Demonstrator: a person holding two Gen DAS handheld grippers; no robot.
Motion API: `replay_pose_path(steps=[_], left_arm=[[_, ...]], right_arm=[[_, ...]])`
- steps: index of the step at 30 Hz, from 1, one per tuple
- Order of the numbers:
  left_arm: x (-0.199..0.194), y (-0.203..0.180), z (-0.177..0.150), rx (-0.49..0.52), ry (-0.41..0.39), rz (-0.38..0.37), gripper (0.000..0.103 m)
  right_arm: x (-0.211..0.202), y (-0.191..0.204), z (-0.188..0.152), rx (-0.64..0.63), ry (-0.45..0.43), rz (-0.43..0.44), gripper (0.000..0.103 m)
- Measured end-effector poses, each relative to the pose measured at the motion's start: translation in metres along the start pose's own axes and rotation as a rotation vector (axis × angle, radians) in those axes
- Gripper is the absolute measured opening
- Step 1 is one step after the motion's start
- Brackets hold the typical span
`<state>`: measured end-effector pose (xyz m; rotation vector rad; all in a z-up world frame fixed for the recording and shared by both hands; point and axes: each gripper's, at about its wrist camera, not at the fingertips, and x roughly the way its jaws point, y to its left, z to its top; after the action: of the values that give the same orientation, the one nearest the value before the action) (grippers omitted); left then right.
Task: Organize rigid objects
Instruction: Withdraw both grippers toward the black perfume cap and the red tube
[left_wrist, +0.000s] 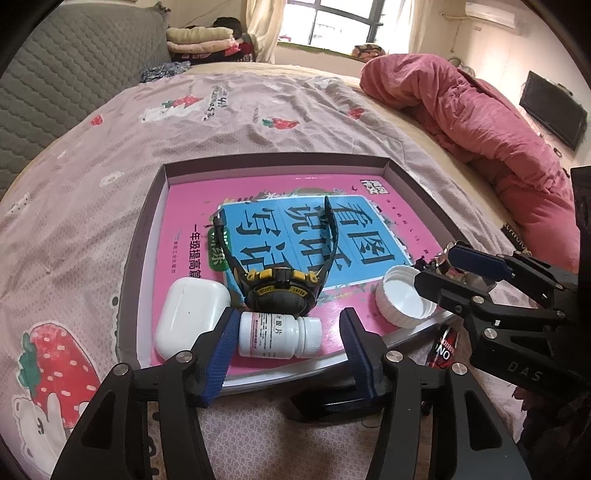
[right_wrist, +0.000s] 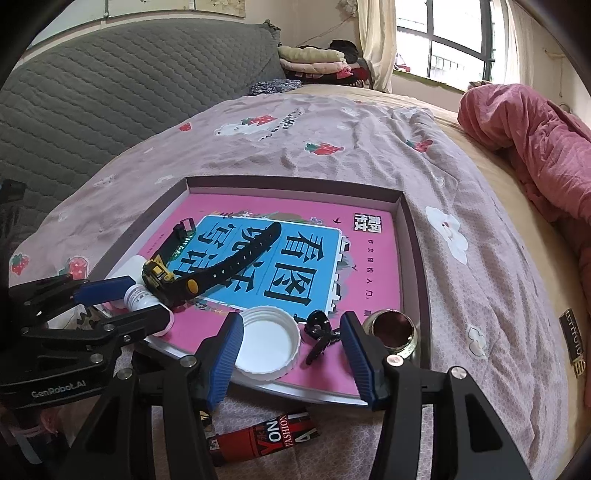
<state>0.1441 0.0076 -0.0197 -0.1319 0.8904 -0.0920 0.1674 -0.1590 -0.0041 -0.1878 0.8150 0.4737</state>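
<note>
Most of the sorting looks done. Inside the shallow tray (left_wrist: 147, 236), which lies on the bed (left_wrist: 258, 122) with a pink book (left_wrist: 192, 206) as its floor, 6 small things are already gathered. Between the blue pads of the left tongs (left_wrist: 288, 347) a white pill bottle (left_wrist: 279, 334) lies on its side; the pads stand clear of it on both sides, so these tongs are open and nothing is gripped. Just left of them an earbud case (left_wrist: 188, 317) is seen, and just beyond the bottle a black and yellow watch (left_wrist: 282, 291).

The right tongs (right_wrist: 291, 354) are also open and empty. A white lid (right_wrist: 267, 345) lies by their left pad, a black key (right_wrist: 319, 334) between the pads, and a small glass jar (right_wrist: 393, 332) just outside their right pad.

Not yet gathered: a red and black packet (right_wrist: 266, 435) lies on the bed outside the tray, below the right tongs. Judged from this, that packet is likely the last thing left.
</note>
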Motion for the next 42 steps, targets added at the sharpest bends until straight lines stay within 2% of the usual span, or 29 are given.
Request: replay_pose_path(steps=[11, 17, 29, 35, 39, 42], left_arm=[[-0.019, -0.003, 0.000, 0.003, -0.038, -0.005, 0.059], [-0.028, -0.011, -0.010, 0.031, -0.018, -0.005, 0.060], [-0.042, -0.018, -0.034, 0.011, 0.047, -0.014, 0.060], [-0.038, -0.035, -0.042, 0.136, 0.064, 0.011, 0.060], [-0.031, -0.051, -0.044, 0.290, 0.075, 0.027, 0.060], [-0.025, -0.056, -0.044, 0.349, 0.110, 0.009, 0.060]], right_arm=[[-0.016, -0.004, -0.001, 0.007, -0.029, -0.011, 0.055], [-0.031, -0.001, -0.016, 0.002, -0.012, -0.016, 0.055], [-0.048, 0.016, -0.045, -0.004, 0.044, -0.029, 0.055], [-0.051, 0.011, -0.059, 0.049, 0.102, -0.029, 0.055], [-0.053, 0.005, -0.066, 0.070, 0.125, -0.042, 0.055], [-0.052, -0.001, -0.068, 0.095, 0.137, -0.034, 0.055]])
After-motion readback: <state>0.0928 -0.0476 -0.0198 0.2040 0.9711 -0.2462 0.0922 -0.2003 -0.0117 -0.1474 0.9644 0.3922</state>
